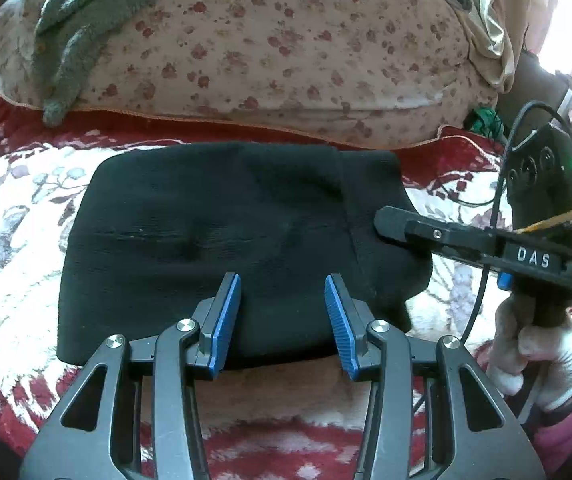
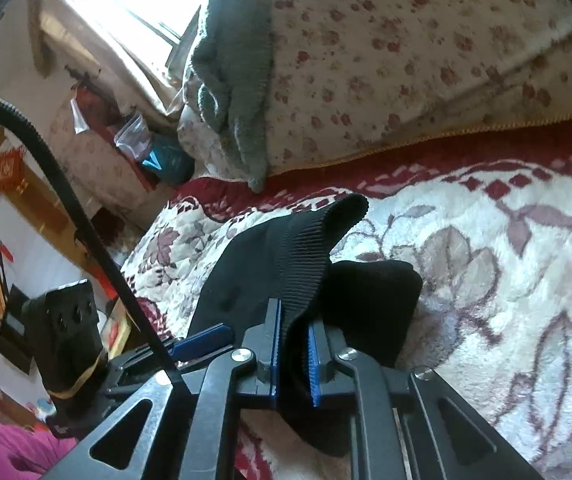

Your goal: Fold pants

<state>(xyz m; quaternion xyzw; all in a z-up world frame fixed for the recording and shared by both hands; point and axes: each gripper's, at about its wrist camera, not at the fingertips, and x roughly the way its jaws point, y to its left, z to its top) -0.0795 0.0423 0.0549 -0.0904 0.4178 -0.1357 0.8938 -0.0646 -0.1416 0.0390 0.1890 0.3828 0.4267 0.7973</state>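
Left wrist view first: the black pants (image 1: 222, 240) lie already doubled into a compact block on the flowered blanket (image 1: 18, 208) of the bed, just in front of the big floral quilt (image 1: 286, 40) with a grey towel (image 1: 70, 32) draped on it. The left tongs (image 1: 282, 292) hover at the near edge of that block, blue pads apart with nothing between them, though black cloth sits right under the tips. Over on the right side of the bundle, the right tongs (image 1: 385, 220) come in low across the cloth, carried by a gloved hand (image 1: 541, 356).

Switch to the right wrist view and it's clear: the right tongs (image 2: 294, 344) are clamped on the ribbed band (image 2: 309, 252) of the pants (image 2: 369, 304), the band standing up out of the pads and curling over, lifted off the blanket (image 2: 485, 264).

So my read is we're late in the job, on a last fold of that right-hand end over the block. Next, I'd judge, the right side carries the band across to the left and lays it flat, while the left tongs press or pinch the near edge so the stack doesn't slide. The risk is dragging the whole bundle along.
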